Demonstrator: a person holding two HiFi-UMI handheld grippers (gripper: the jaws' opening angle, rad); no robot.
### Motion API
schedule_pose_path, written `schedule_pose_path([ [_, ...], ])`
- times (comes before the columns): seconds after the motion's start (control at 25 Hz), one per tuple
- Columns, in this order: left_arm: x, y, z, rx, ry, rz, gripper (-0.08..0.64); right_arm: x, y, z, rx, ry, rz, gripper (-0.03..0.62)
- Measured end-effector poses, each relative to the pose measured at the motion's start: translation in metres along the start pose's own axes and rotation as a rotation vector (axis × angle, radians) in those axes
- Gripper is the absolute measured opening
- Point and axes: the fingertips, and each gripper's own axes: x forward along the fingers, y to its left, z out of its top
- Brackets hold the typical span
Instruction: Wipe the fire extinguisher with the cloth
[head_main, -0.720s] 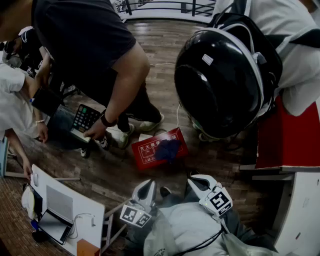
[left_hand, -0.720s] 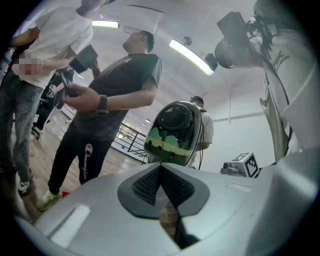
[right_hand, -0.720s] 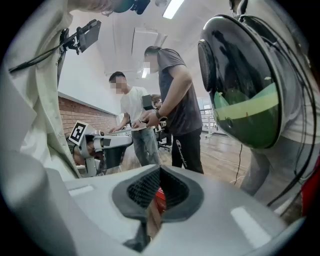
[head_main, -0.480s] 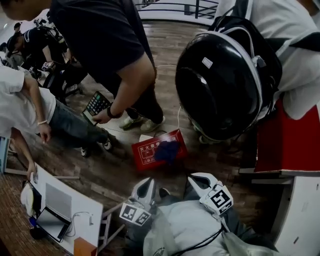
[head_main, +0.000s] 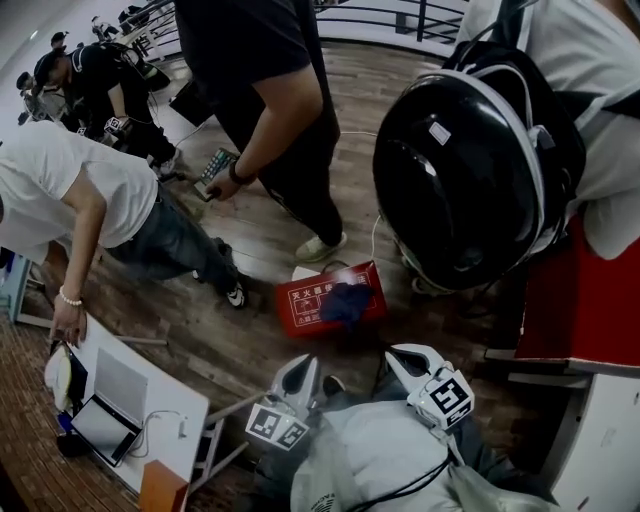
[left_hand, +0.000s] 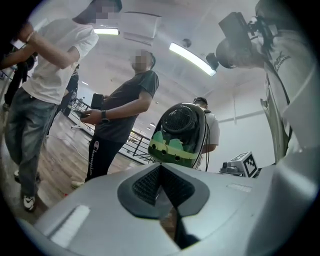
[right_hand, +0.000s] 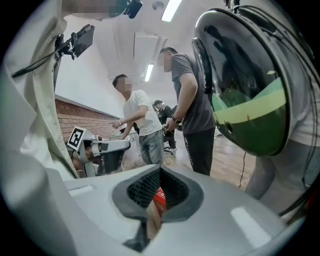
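Straightening up since the earlier frames, the person in the dark shirt (head_main: 265, 60) now carries the phone (head_main: 215, 172) well above the floor. Nearest, the left gripper (head_main: 300, 362) and right gripper (head_main: 400, 352) hang low by the wearer's lap, each claw pressed together on nothing, apparently waiting to start. Just beyond them the red fire extinguisher box (head_main: 305, 305) lies flat on the wooden floor (head_main: 230, 350) with the blue cloth (head_main: 347, 300) bunched on top, handy to pick up first. Farther right, a bystander's black backpack (head_main: 470, 170) crowds that side.
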Motion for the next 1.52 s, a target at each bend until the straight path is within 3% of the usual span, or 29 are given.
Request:
schedule_pose_path([
  [0.32,0.000,0.004,-0.004,-0.021,-0.002,0.022,0.003,0.005,0.009,0.003,-0.027,0.016,0.053,0.002],
  [0.6,0.008,0.005,-0.006,-0.031,0.006,0.011,0.003,0.011,0.032,-0.005,-0.252,0.094,0.122,0.002],
  [0.76,0.012,0.003,-0.007,-0.028,0.009,0.003,0.003,0.009,0.036,-0.006,-0.311,0.145,0.136,0.002],
  [1.16,0.013,0.004,-0.006,-0.029,0.003,0.009,0.003,0.012,0.019,-0.002,-0.286,0.091,0.063,0.002],
  [1.52,-0.003,0.024,-0.019,-0.067,-0.010,0.086,0.003,0.030,0.017,-0.015,-0.291,0.116,0.095,0.002],
])
